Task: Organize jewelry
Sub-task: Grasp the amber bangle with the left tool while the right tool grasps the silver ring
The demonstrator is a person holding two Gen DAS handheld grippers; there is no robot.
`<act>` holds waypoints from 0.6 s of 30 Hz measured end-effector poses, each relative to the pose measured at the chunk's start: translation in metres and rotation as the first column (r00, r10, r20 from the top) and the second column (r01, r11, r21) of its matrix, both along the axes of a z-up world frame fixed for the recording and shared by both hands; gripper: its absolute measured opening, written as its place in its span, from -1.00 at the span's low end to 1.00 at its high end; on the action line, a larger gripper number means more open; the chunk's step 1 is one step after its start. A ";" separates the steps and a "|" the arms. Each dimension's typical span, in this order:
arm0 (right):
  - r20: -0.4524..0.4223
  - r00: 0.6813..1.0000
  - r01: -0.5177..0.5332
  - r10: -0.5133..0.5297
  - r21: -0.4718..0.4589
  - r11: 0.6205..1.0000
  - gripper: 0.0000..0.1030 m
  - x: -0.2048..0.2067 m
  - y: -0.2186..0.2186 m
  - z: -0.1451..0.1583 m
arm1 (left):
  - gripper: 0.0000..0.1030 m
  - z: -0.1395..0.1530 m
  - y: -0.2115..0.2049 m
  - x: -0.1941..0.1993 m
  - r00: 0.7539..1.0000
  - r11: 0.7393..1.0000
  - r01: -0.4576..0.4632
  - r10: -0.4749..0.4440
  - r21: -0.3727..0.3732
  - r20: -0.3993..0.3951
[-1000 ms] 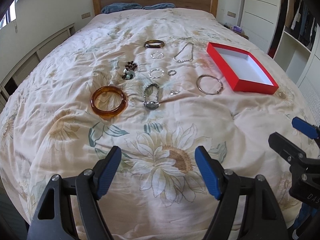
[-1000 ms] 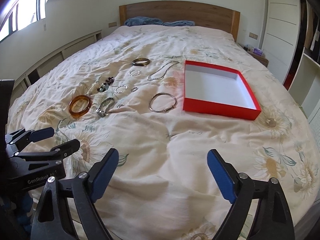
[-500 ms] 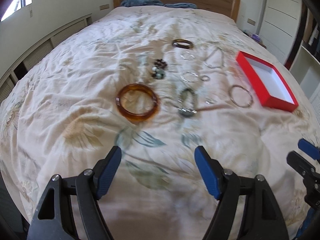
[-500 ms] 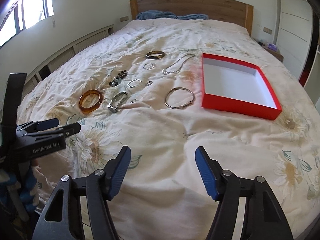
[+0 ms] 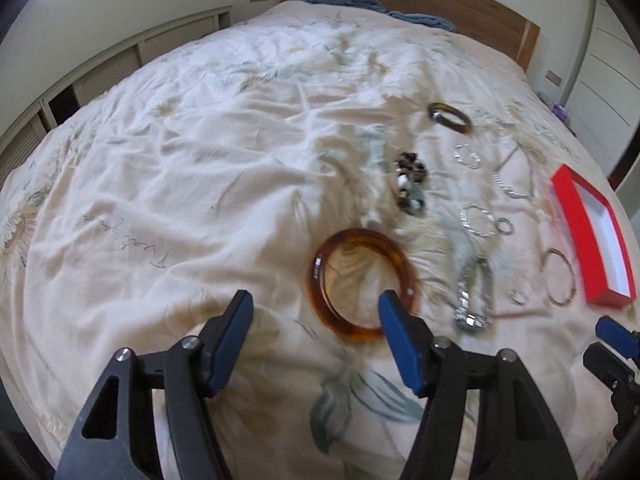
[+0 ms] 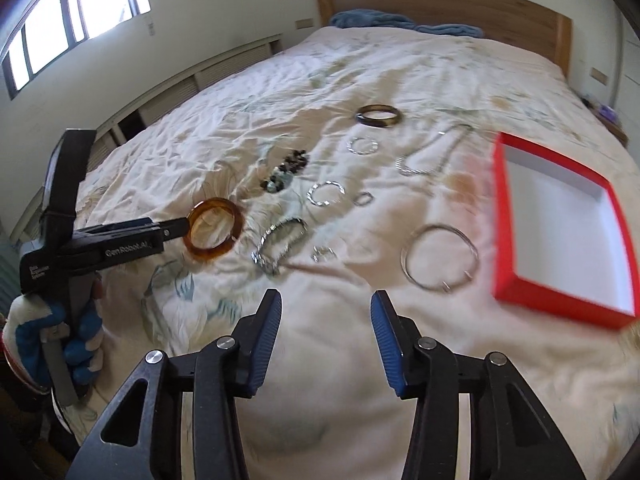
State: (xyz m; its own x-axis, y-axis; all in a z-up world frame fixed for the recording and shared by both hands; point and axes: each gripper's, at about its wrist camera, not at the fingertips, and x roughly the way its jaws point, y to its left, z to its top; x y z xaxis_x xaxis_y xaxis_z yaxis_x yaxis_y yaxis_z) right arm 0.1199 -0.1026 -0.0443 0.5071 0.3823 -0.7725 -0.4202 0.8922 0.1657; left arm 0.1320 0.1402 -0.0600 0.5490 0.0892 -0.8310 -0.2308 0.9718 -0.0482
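The amber bangle (image 5: pixel 362 286) lay flat on the bed (image 5: pixel 180 184), just ahead of the left claw (image 5: pixel 316 316); both claws were closing on nothing, the right claw (image 6: pixel 325 322) farther off.

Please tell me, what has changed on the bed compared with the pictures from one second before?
Both claws have come closer to the jewelry. The left claw now reaches the amber bangle, one finger overlapping its rim, jaws closing, not yet gripping. The right claw is also closing, with nothing between its fingers. The jewelry pieces and the red box stayed where they were; the box is still empty.
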 end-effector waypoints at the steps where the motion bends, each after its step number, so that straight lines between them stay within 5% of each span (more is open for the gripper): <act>1: -0.006 1.000 -0.015 0.015 0.003 1.000 -0.10 0.008 0.005 -0.003 | 0.17 -0.003 0.002 0.003 1.000 1.000 -0.005 0.005 0.000 -0.007; 4: -0.025 0.999 -0.043 0.043 0.005 0.999 -0.13 0.026 0.013 -0.013 | 0.08 -0.014 0.003 0.013 0.999 1.000 -0.007 0.008 0.017 -0.035; 8: -0.059 0.995 -0.074 0.075 0.018 0.997 -0.44 0.047 0.023 -0.027 | -0.15 -0.025 0.003 0.018 0.997 0.999 -0.012 0.015 0.049 -0.070; 18: -0.123 0.987 -0.101 0.099 -0.009 0.995 -0.48 0.075 0.041 -0.059 | -0.36 -0.035 0.000 0.022 0.996 0.996 -0.001 0.008 0.084 -0.086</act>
